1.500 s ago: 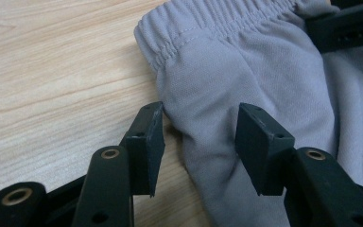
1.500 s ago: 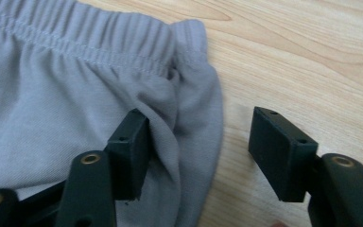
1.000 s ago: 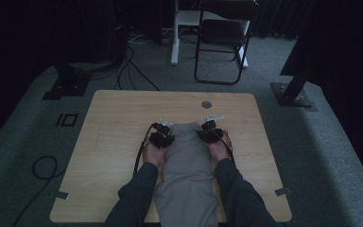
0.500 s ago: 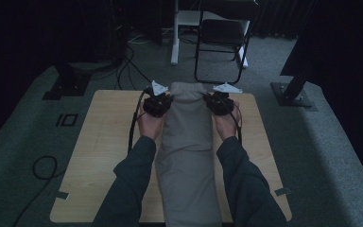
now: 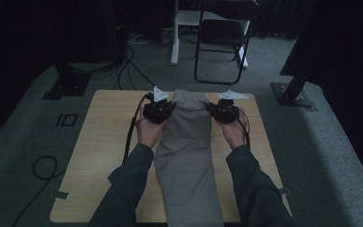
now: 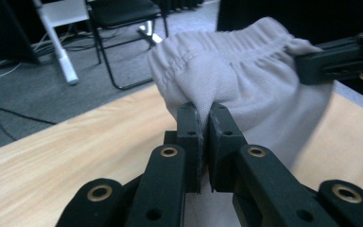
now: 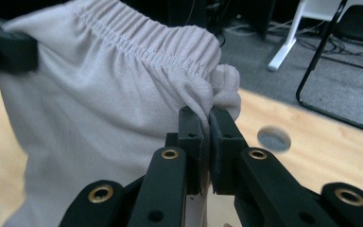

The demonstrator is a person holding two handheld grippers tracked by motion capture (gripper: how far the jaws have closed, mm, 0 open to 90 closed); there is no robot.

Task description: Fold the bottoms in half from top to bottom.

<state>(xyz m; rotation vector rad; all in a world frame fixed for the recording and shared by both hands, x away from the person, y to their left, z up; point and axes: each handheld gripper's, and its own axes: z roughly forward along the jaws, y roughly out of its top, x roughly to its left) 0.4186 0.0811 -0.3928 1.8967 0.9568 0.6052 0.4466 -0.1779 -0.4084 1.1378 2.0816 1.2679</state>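
Grey trousers' lower end cut off

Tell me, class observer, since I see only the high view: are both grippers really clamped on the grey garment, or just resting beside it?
Observer: The left gripper is shut on the grey garment; the left gripper view shows a fold of cloth pinched between its jaws.
Operator: And the right one?
Observer: The right gripper is shut on the cloth too, just below the gathered edge.
Operator: Which edge is that?
Observer: The elastic waistband, with rows of stitching, stretched between the two grippers.
Operator: Anything on the table near it?
Observer: A round grey cap set in the wooden table, beside the right gripper.
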